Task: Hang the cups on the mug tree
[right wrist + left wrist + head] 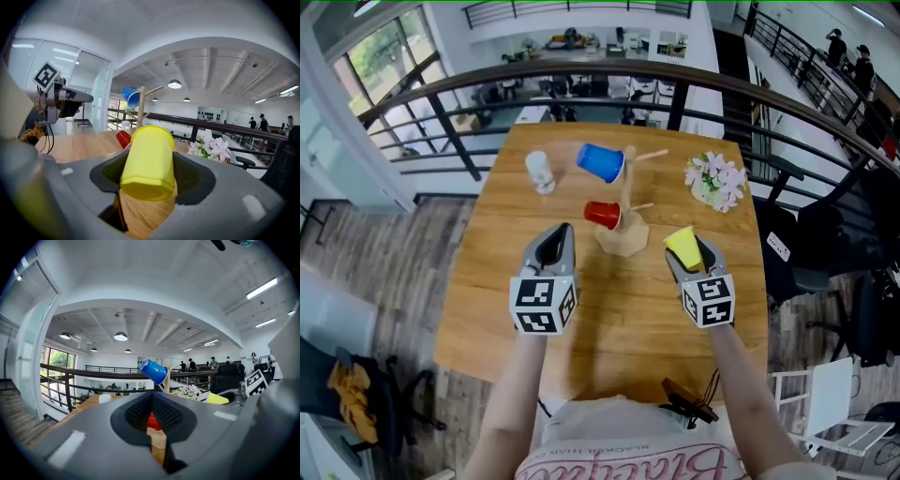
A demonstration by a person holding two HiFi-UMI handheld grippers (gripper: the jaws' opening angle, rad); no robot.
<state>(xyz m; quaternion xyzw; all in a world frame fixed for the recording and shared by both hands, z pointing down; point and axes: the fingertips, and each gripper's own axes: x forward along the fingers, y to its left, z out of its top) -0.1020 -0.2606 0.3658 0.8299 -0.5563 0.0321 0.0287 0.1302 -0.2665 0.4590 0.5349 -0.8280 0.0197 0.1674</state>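
A wooden mug tree (625, 211) stands mid-table with a blue cup (600, 162) on an upper peg and a red cup (603, 215) on a lower one. My right gripper (682, 247) is shut on a yellow cup (682, 246), held above the table just right of the tree; in the right gripper view the yellow cup (149, 161) lies between the jaws, base toward the camera. My left gripper (551, 246) is shut and empty, left of the tree. The left gripper view shows the blue cup (154, 371) and red cup (153, 421) ahead.
A white cup (540, 172) stands at the far left of the wooden table (506, 281). A flower pot (715, 182) sits at the far right. A black railing (441, 98) curves behind the table, with a drop beyond it.
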